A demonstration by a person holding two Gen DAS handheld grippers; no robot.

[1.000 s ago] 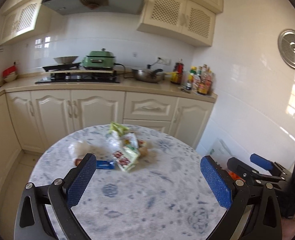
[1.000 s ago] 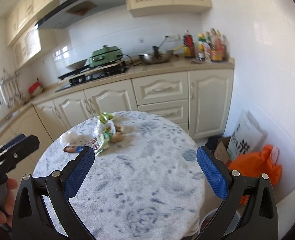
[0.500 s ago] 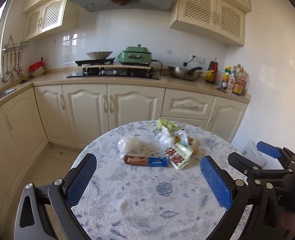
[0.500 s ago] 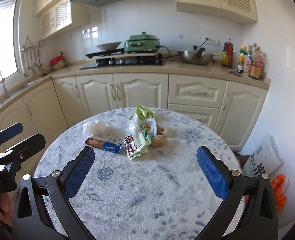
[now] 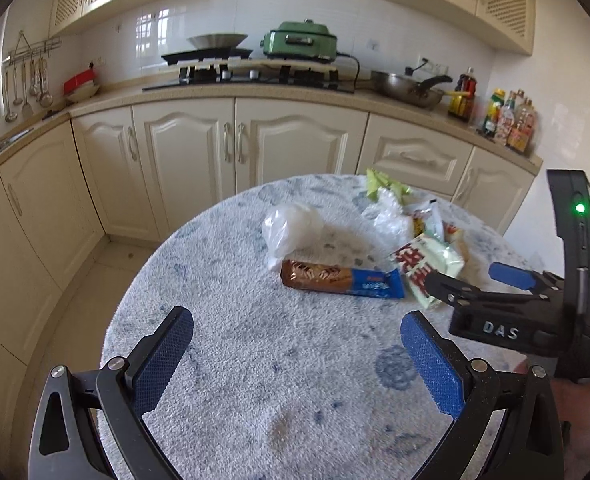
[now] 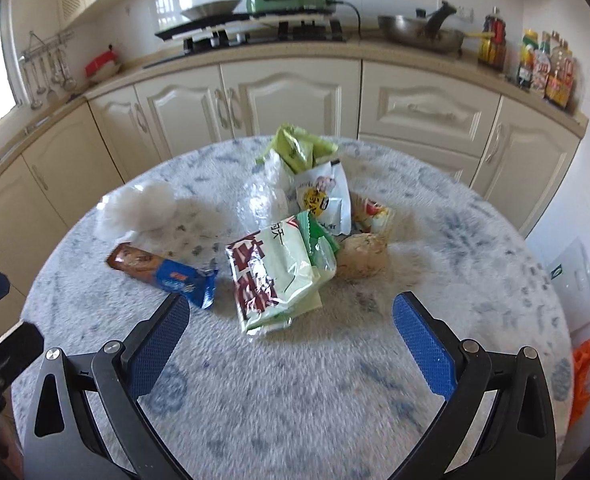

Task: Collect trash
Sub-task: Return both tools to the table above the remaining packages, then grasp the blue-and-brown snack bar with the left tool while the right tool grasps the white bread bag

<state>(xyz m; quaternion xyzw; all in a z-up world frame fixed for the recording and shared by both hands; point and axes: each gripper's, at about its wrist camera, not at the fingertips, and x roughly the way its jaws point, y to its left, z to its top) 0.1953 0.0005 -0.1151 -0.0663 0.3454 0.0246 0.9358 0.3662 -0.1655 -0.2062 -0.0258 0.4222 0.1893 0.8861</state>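
Both tools now sit closer to the litter than a second ago: the round table with its pale blue-flecked fuzzy cloth (image 5: pixel 255 360) fills far more of each view, and the kitchen cabinets have slid toward the top of the frame.

In the left wrist view, the left gripper (image 5: pixel 297 354) hangs over the near part of the cloth, its blue-padded fingers spread wide with nothing between them. The brown and blue biscuit wrapper (image 5: pixel 341 278) lies flat at centre frame, beyond the fingertips and not touching them. Just above it is a crumpled clear plastic bag (image 5: pixel 291 228). The right tool enters from the right edge of this view, its black front finger lying over the white and green packet with red characters (image 5: pixel 427 262); whether it touches cannot be told.

In the right wrist view, the right gripper (image 6: pixel 291 332) is likewise spread apart and empty, and the same packet (image 6: pixel 273 276) now lies just ahead of its gap at centre frame. A beige round lump (image 6: pixel 361 256) sits against the packet's right side. A green foil wrapper (image 6: pixel 297 150) tops the heap behind.
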